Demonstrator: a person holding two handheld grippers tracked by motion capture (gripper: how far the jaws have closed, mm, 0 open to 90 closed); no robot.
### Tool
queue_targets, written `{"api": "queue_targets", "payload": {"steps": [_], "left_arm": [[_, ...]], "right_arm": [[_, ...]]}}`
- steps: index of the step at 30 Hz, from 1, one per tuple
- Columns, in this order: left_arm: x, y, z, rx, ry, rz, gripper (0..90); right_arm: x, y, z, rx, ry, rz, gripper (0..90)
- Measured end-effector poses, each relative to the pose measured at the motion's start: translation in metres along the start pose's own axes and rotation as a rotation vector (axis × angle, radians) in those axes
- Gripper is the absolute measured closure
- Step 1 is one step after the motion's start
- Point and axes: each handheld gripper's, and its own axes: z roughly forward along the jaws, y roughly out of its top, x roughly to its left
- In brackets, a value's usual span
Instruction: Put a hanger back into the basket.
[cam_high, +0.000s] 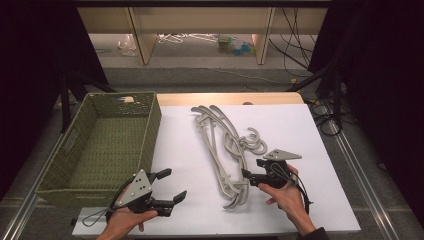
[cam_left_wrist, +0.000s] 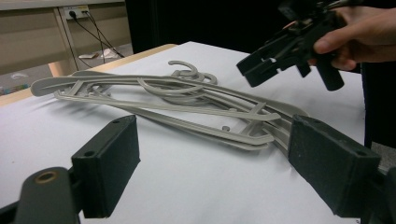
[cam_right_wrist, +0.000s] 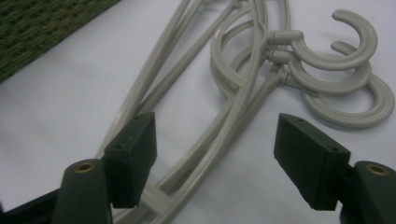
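A: What sits at the left edge of the bench (cam_high: 175, 140)?

B: A green woven basket (cam_high: 107, 145), running from the back edge almost to the near one. Just right of its near corner is the left gripper (cam_high: 172, 189), held in the person's left hand (cam_high: 122, 220) close to the near edge. Its jaws stand wide apart with nothing between them.

A: And the hangers?

B: A pile of grey plastic hangers (cam_high: 225, 150) lies flat in the middle of the bench, stretching from near the back edge down toward the near edge, the hooks curling to the right. I count three hooks in the right gripper view, though the arms overlap too much to be sure of the number.

A: The right side?

B: The right gripper (cam_high: 250, 172), in the right hand (cam_high: 287, 197), is just beside the near end of the pile, pointing left at it. Its jaws are apart; in the right gripper view several hanger arms run between the pads (cam_right_wrist: 133, 154) without being pinched, so nothing is held.
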Motion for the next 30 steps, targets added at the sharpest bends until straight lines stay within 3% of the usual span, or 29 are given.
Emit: {"api": "queue_targets", "payload": {"steps": [5, 9, 14, 22, 23, 26, 30], "left_arm": [[0.000, 0.000, 0.000, 0.000, -0.001, 0.011, 16.6], [0.000, 0.000, 0.000, -0.011, -0.004, -0.008, 16.6], [0.000, 0.000, 0.000, 0.000, 0.000, 0.015, 16.7], [-0.001, 0.000, 0.001, 0.000, 0.001, 0.006, 17.0], [-0.001, 0.000, 0.000, 0.006, -0.001, 0.029, 17.0], [-0.001, 0.000, 0.001, 0.005, -0.004, 0.025, 17.4], [-0.002, 0.000, 0.000, 0.009, -0.002, 0.033, 17.5]], "right_arm": [[-0.010, 0.006, 0.020, 0.073, -0.015, 0.051, 41.2], [-0.013, 0.013, 0.033, 0.114, -0.007, 0.068, 47.6], [-0.016, 0.012, 0.043, 0.141, 0.018, 0.121, 54.1], [-0.020, 0.011, 0.049, 0.166, 0.034, 0.158, 62.2], [-0.020, 0.012, 0.049, 0.169, 0.024, 0.166, 63.6], [-0.022, 0.012, 0.048, 0.160, 0.018, 0.191, 72.2], [-0.021, 0.013, 0.045, 0.141, 0.014, 0.216, 75.1]]}}
